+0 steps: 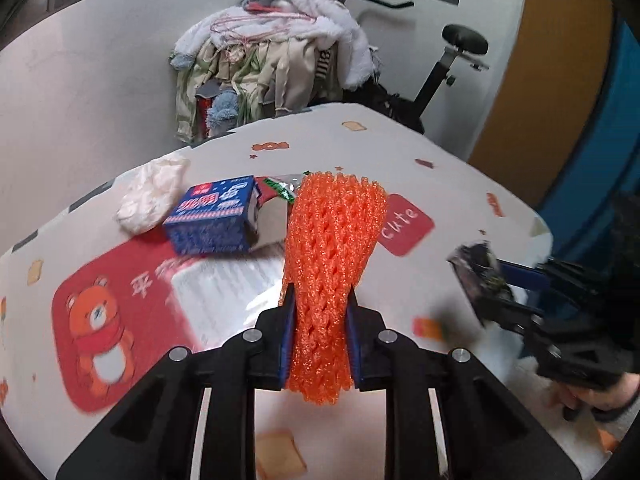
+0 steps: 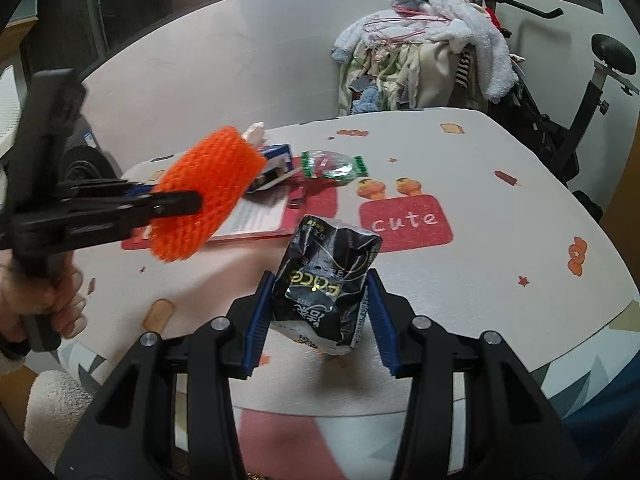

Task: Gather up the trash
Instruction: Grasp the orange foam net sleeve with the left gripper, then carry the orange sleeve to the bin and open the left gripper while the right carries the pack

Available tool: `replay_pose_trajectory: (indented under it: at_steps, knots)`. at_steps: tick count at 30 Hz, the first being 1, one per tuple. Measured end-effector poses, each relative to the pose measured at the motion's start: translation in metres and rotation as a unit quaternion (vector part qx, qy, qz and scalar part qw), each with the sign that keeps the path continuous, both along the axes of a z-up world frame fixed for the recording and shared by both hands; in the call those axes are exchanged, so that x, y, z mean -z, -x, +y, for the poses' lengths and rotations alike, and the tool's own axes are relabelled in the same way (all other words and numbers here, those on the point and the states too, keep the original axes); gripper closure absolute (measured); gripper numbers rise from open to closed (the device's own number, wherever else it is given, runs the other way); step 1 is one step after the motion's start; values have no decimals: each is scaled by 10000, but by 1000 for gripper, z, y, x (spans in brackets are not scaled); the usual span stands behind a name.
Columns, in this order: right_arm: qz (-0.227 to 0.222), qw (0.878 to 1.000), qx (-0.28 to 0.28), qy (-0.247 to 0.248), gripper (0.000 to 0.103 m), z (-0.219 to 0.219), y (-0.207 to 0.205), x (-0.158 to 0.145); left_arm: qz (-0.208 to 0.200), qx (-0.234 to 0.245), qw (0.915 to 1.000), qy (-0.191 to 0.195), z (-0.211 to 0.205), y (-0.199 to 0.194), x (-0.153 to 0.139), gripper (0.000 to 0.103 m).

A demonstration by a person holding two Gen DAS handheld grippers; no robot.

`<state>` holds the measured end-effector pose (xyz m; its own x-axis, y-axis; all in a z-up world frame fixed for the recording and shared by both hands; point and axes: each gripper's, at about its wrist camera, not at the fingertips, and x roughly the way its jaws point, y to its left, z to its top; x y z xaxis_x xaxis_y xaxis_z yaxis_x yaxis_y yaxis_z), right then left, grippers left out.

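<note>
Both hands loaded, trash lifted off the desk

My left gripper (image 1: 320,308) had its fingers clamped on the orange foam fruit net (image 1: 332,248), squeezed at its waist so it stood clear of the desk (image 1: 460,184); my right gripper (image 2: 320,316) pinched a crumpled black snack bag (image 2: 328,280) the same way. Left on the cloth at 11 o'clock of my left view were a blue carton (image 1: 216,216), a white crumpled tissue (image 1: 152,196), and a green-edged clear wrapper (image 2: 334,165). I judged the near and 3 o'clock desk edges open for carrying away.
</note>
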<state>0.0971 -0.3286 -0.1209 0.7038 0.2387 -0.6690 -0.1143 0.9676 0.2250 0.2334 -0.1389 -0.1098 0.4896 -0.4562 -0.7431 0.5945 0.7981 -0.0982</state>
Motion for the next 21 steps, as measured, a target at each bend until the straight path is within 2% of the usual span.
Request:
replay_pose_trajectory:
  at_steps: [5, 11, 16, 21]
  knots:
    - [-58, 9998, -211, -5, 56, 18, 14, -9, -20, -248, 9993, 278, 41, 42, -15, 82]
    - [-43, 9984, -556, 92, 56, 44, 35, -16, -83, -493, 9979, 406, 80, 94, -20, 81]
    - [-22, 9957, -902, 205, 56, 66, 57, -17, -35, -637, 9964, 563, 104, 133, -17, 81]
    - [-5, 9936, -1106, 249, 56, 80, 78, -17, -10, -653, 9967, 489, 117, 167, -8, 81]
